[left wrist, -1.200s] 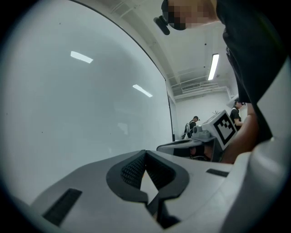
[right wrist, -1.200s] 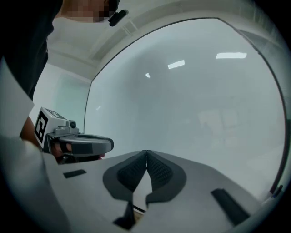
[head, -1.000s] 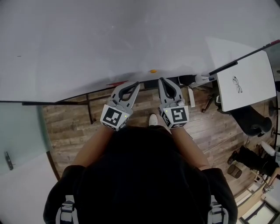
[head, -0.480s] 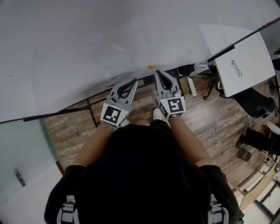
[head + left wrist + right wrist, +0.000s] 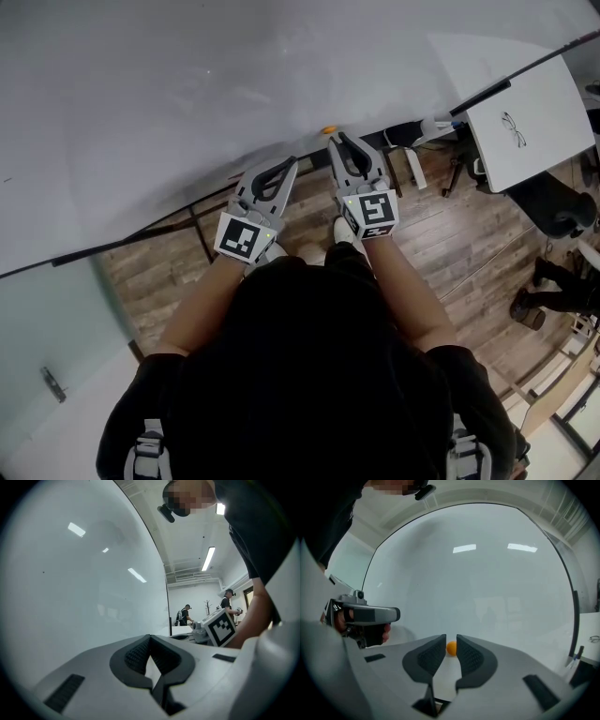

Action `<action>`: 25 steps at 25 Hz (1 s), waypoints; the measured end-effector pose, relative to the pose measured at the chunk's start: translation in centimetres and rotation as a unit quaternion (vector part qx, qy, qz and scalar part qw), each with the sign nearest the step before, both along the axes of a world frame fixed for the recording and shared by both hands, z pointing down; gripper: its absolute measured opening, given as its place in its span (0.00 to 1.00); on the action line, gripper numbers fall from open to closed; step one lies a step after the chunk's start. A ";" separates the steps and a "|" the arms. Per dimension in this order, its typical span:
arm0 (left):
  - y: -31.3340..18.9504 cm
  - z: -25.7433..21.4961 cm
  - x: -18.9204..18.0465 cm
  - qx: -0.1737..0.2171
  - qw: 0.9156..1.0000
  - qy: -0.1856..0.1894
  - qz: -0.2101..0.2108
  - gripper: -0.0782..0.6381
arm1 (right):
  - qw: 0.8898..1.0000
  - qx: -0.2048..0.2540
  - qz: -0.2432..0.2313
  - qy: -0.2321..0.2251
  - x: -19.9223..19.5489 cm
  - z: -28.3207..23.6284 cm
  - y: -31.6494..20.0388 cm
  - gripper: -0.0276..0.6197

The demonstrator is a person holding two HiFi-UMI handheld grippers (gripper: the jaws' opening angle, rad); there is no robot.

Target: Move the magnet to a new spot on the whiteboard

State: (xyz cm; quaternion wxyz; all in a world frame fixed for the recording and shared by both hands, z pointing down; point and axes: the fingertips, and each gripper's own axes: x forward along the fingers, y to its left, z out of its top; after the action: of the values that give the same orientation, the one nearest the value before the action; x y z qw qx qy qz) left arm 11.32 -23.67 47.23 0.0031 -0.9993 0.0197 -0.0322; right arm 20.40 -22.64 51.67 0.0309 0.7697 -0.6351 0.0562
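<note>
Where it clings to the whiteboard point(image 5: 487, 597), the orange magnet point(image 5: 451, 648) looks round.

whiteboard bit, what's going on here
A person stands at the whiteboard with a gripper in each hand. The right gripper is aimed at the small orange magnet stuck on the board. Its jaws have just been opening, and the magnet shows in the gap ahead of the tips, not gripped yet. The left gripper is shut and empty, held alongside.
</note>
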 end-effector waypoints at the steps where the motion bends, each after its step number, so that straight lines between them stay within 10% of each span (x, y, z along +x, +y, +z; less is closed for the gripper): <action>1: -0.1 0.1 0.0 -0.001 1.000 0.001 -0.001 0.11 | 1.000 -0.002 0.001 -0.002 0.0 0.2 -0.1 0.15; 25: -1.2 0.9 -0.3 -0.004 1.000 -0.008 -0.010 0.11 | 0.999 -0.025 0.033 0.013 0.6 2.5 -2.4 0.23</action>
State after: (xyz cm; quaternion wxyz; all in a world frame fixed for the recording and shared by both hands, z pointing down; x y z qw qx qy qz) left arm 11.04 -24.88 48.13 -0.0009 -0.9987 0.0292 -0.0407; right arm 20.99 -25.08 54.13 0.0567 0.7902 -0.6070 0.0626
